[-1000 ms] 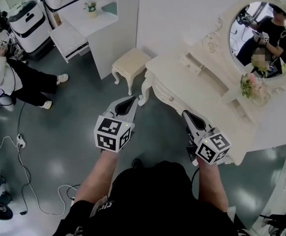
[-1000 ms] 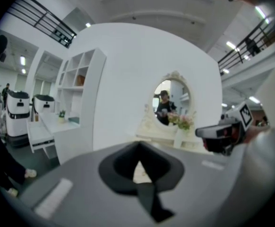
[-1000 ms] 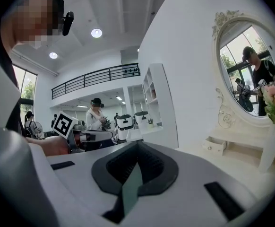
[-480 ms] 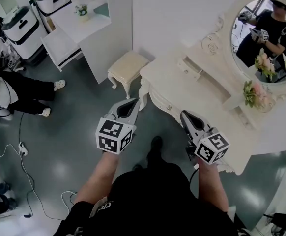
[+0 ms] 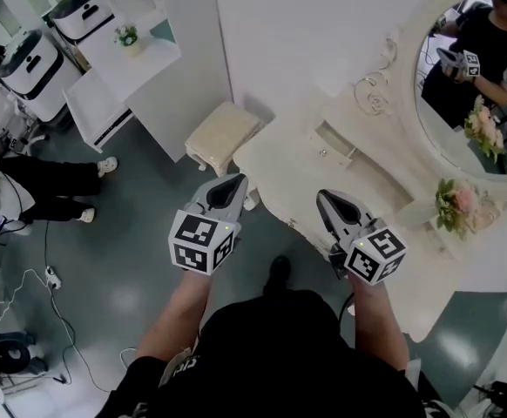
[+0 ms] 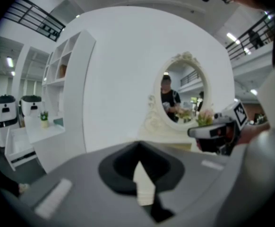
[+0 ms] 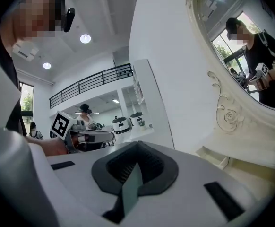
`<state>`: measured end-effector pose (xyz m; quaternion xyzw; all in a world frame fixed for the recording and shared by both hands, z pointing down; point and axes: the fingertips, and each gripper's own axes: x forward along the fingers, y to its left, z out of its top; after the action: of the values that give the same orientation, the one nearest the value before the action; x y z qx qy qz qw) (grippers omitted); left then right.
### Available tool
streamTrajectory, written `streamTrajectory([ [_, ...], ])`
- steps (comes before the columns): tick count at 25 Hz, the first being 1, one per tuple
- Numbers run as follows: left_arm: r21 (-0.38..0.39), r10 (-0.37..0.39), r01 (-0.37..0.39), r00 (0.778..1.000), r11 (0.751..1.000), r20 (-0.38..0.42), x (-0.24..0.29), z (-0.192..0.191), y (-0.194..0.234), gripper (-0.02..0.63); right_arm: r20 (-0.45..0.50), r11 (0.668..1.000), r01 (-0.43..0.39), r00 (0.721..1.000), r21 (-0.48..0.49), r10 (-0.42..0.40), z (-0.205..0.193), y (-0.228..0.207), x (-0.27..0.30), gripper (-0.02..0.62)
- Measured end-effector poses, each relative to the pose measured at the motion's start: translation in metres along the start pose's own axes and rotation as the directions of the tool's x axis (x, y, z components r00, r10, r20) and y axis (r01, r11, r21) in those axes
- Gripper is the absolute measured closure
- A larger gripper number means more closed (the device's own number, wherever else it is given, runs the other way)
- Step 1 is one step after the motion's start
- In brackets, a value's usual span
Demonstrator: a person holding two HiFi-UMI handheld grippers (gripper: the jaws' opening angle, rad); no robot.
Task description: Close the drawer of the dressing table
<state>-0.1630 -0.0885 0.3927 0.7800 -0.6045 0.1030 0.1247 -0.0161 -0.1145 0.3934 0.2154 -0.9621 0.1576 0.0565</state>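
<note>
Setting: head view looking steeply down at a person's two forearms, each hand holding a gripper, in front of a cream dressing table set against a white wall.
Dressing table: ornate, with carved edges and a raised ledge along the back; it runs diagonally from the centre towards the lower right.
Drawer: a small drawer in the raised back ledge, just left of the mirror, stands pulled out towards the front, its pale inside showing. Neither gripper touches it.
Left gripper: the left gripper is held over the dark floor, just beside the table's left front corner. Its jaws are closed together with nothing between them.
Right gripper: the right gripper is held over the table's front edge, pointing towards the drawer but apart from it. Its jaws also meet, holding nothing.
Mirror: a large oval mirror in a scrolled frame reflects the person in a dark shirt holding a gripper.
Flowers: a small bunch of pink flowers stands on the table below the mirror.
Stool: a cushioned cream stool sits on the floor left of the table.
Background: a white shelving unit stands at upper left; another person sits on the floor at the far left, with a white cable trailing nearby.
</note>
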Motion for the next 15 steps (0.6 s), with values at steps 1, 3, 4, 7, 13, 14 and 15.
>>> streamTrajectory([
  [1, 0.0, -0.003, 0.003, 1.0, 1.0, -0.005, 0.009, 0.002, -0.001, 0.597, 0.0, 1.0, -0.002, 1.0, 0.005, 0.002, 0.002, -0.008, 0.002, 0.6],
  [3, 0.001, -0.008, 0.008, 1.0, 1.0, -0.012, 0.023, 0.007, -0.002, 0.597, -0.001, 1.0, -0.004, 1.0, 0.015, 0.004, 0.003, -0.023, 0.006, 0.6],
  [4, 0.002, -0.008, 0.009, 1.0, 1.0, -0.014, 0.028, 0.009, -0.002, 0.597, -0.003, 1.0, -0.004, 1.0, 0.02, 0.004, 0.003, -0.029, 0.008, 0.6],
  [7, -0.001, -0.009, 0.008, 1.0, 1.0, -0.025, 0.04, 0.01, 0.001, 0.597, -0.012, 0.999, -0.006, 1.0, 0.038, 0.007, 0.0, -0.038, 0.015, 0.601],
  [13, -0.022, -0.055, 0.054, 0.998, 0.998, -0.03, 0.068, 0.01, 0.004, 0.597, -0.028, 0.999, 0.028, 0.999, 0.046, -0.027, -0.003, -0.051, 0.021, 0.6],
  [14, -0.021, -0.072, 0.071, 0.997, 0.997, -0.029, 0.074, 0.011, 0.003, 0.597, -0.029, 0.998, 0.04, 0.999, 0.048, -0.039, -0.002, -0.054, 0.022, 0.6],
  [15, -0.021, -0.088, 0.087, 0.996, 0.996, -0.029, 0.079, 0.012, 0.003, 0.597, -0.031, 0.997, 0.053, 0.998, 0.048, -0.051, -0.001, -0.056, 0.023, 0.6],
])
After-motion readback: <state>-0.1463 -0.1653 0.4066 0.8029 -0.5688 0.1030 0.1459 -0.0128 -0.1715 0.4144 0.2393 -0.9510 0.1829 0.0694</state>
